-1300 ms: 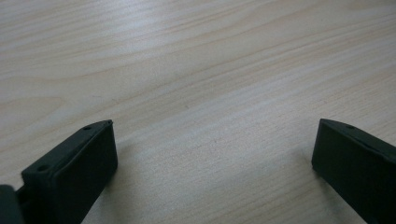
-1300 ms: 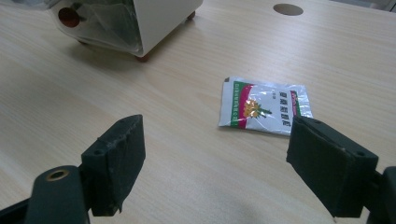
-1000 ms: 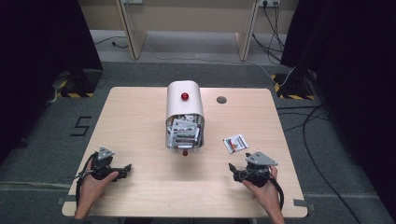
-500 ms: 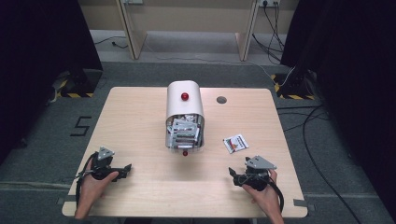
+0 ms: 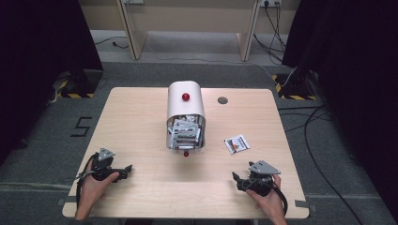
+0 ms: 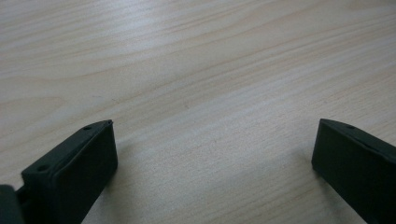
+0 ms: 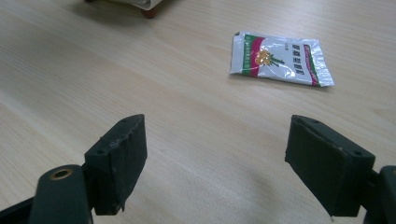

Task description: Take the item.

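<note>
Nothing looks begun: one small packet (image 5: 236, 144) lies flat on the table (image 5: 141, 117), just right of the white bin (image 5: 186, 112) full of packets, while the left gripper (image 5: 126, 169) and right gripper (image 5: 237, 179) rest near the bin-side edge, jaws spread and empty.

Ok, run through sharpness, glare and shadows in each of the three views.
High view: even overhead light on the table, dark surroundings, white container slightly soft. Left gripper view: wood grain sharp ahead, soft shadows beside the open left gripper. Right gripper view: packet readable in colour but its print blurred; mild sheen on its foil edge; right gripper open.
</note>
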`<move>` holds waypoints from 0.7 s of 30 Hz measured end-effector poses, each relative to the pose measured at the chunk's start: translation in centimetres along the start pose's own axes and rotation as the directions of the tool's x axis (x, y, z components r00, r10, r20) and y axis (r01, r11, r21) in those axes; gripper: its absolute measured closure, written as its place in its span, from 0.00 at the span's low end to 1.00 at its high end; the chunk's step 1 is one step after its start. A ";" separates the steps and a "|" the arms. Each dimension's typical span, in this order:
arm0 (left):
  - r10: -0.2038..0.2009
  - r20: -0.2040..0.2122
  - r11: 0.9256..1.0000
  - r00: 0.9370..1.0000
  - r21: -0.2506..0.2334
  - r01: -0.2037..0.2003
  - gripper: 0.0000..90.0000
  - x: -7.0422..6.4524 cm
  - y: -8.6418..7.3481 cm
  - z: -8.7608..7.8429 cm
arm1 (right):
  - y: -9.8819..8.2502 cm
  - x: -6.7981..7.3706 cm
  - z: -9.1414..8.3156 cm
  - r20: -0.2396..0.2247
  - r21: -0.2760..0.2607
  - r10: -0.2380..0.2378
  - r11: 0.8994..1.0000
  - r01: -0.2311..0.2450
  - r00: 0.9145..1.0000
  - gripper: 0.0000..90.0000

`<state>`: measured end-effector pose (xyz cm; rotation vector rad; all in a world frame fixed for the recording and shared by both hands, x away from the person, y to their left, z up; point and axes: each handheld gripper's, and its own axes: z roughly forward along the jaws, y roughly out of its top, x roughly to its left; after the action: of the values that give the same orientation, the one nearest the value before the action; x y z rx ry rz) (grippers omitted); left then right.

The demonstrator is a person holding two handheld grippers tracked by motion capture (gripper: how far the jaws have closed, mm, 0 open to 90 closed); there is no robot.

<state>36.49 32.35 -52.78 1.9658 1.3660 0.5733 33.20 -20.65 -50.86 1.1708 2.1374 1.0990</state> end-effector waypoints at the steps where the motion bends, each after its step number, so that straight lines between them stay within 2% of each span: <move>1: 0.000 0.000 1.000 1.000 0.000 0.000 0.00 0.0 0.0 0.0 | -0.1 0.0 -0.1 -0.001 0.000 0.004 1.000 -0.004 1.000 0.24; 8: 0.000 -0.001 1.000 1.000 0.001 0.000 0.00 0.0 0.0 0.0 | -0.5 -0.1 -0.6 -0.010 0.004 0.029 1.000 -0.029 1.000 0.24; 21: 0.000 0.000 1.000 1.000 0.000 0.000 0.00 0.0 0.0 0.0 | -1.3 -0.3 -1.4 -0.014 0.020 0.041 0.999 -0.041 0.999 0.24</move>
<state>36.48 32.35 -52.78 1.9658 1.3661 0.5732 31.73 -21.90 -51.15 1.2239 2.1481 1.1098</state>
